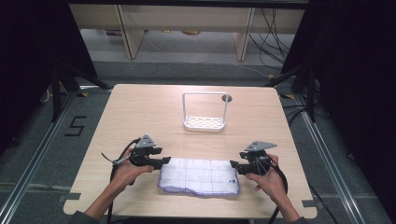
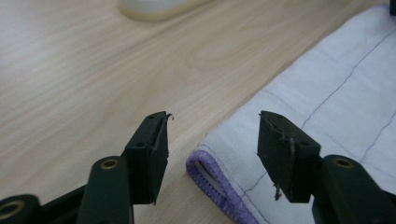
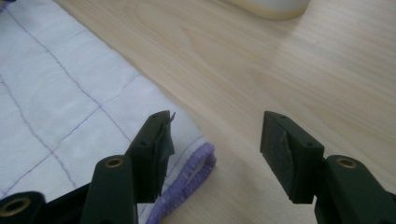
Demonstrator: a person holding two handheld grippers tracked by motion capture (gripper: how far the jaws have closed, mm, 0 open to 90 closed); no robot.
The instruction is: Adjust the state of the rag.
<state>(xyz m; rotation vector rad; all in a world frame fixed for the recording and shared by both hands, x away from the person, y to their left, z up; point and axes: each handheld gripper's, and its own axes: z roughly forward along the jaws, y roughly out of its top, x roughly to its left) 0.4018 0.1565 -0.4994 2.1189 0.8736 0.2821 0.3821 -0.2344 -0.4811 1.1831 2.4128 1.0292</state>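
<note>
Cloth: white quilted cloth (image 1: 200, 176) with purple stitched grid and purple hem, lying flat and apparently folded in layers, lower centre of the high view, near the front edge of the surface (image 1: 140, 112).
Cloth corners: left gripper view shows the rounded purple-hemmed corner (image 2: 205, 170) at lower centre of frame; right gripper view shows the opposite corner (image 3: 198, 161) at lower centre, hem doubled over.
Left tool: left tool (image 1: 161, 163) at the cloth's left end, lower left of centre in the high view; jaws spread wide, holding nothing. In its own view the corner sits between the two jaws, not yet pinched.
Right tool: right tool (image 1: 236, 165) at the cloth's right end; jaws likewise spread and holding nothing. In its own view one jaw stands over the cloth, the other over bare wood.
Rack: white stand with a wire loop handle (image 1: 204, 112), upper centre of the surface, well apart from the cloth, untouched.
Step in hand: judged as the approach — both tools lined up on opposite corners ahead of a two-point grasp.
Next move: likely lower each tool until the hem lies between the jaws, then shut both together; the call is to catch every layer at the hem, not just the top one, and lift evenly.
</note>
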